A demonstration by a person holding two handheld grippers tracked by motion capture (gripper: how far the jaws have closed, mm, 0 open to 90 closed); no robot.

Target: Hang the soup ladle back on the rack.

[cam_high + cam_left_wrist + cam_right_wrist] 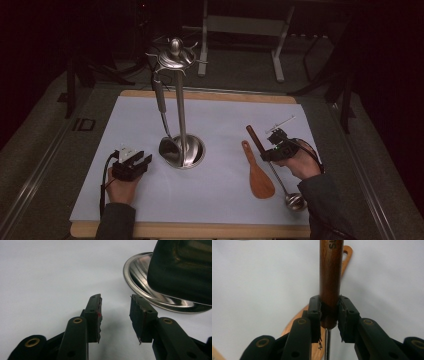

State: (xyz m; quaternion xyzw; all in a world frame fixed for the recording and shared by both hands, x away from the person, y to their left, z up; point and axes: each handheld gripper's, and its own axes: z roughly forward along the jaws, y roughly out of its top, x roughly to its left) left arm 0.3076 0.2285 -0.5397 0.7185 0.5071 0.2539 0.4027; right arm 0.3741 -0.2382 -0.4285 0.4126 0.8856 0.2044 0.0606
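Note:
A steel utensil stand (181,105) rises on a round base (192,150) at mid-table, and a steel ladle (162,107) hangs from one of its top hooks. My left gripper (140,160) rests open on the mat just left of the base. In the left gripper view nothing lies between the jaws (115,312), with the base (140,275) and the hanging ladle's bowl (182,272) ahead to the right. My right gripper (266,154) is shut on the wooden handle (331,277) of a small ladle, whose bowl (295,201) lies near the hand. A wooden spatula (259,177) lies flat beside it.
A white mat (220,205) covers a wooden board (200,231). Dark floor, a table frame (245,25) and dark stands surround it at the back. The spatula (347,252) passes under the held handle in the right gripper view.

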